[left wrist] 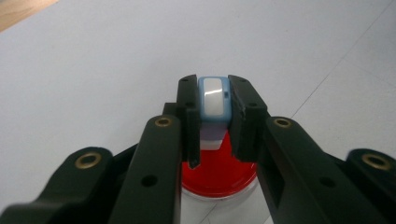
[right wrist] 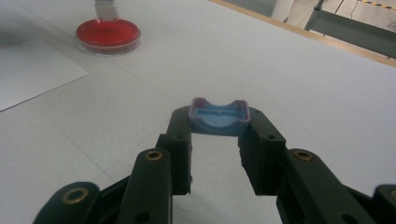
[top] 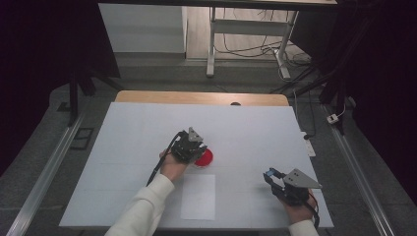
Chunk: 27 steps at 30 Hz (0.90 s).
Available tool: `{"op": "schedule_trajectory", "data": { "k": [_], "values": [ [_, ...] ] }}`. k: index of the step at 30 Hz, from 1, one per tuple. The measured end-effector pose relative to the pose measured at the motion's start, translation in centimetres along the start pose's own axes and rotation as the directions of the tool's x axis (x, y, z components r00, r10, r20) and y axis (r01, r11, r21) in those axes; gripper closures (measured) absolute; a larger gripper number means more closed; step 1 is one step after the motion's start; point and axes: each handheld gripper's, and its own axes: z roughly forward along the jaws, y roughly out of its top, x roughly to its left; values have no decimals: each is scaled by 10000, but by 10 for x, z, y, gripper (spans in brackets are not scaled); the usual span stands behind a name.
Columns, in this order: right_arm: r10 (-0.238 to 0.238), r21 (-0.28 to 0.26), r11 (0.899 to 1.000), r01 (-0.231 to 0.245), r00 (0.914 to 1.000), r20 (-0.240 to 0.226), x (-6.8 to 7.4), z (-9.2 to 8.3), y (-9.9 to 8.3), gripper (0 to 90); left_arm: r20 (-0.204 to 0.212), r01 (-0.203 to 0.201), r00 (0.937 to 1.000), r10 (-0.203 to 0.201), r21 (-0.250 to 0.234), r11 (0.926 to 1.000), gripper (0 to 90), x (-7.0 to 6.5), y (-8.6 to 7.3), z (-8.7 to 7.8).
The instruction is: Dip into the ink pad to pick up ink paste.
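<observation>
A white sheet [top: 147,142] is spread over a wooden table [top: 201,97], whose bare far edge is seen beyond it. The table is flanked by dark curtains, and a grey floor, white table legs [top: 212,44] and loose cables [top: 246,46] are seen behind it. A smaller white paper [top: 198,196] lies on the sheet near the person's side. Around the middle of the sheet a round dish filled with red [top: 204,157] is set; in the right gripper view it stands far off at the upper left, well apart from that tool. The left gripper [left wrist: 215,100] is held directly over the dish, its jaws closed narrowly on a small upright white-and-blue piece [left wrist: 214,100], which blocks part of the red surface from view. The right gripper [right wrist: 219,122] is held to the right of the paper, above bare sheet, its jaws set wider and pressed against the two ends of a shallow blue cap-like piece [right wrist: 218,116] with a curved rim.
</observation>
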Motion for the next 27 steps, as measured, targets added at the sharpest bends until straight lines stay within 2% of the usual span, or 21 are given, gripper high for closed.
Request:
{"op": "schedule_trajectory", "data": {
  "k": [27],
  "values": [
    [-39,42,10000,39,10000,-12,0,1,0,651,-185,-10,9998,16,332,9994,755,1,-4,10]
  ]
}}
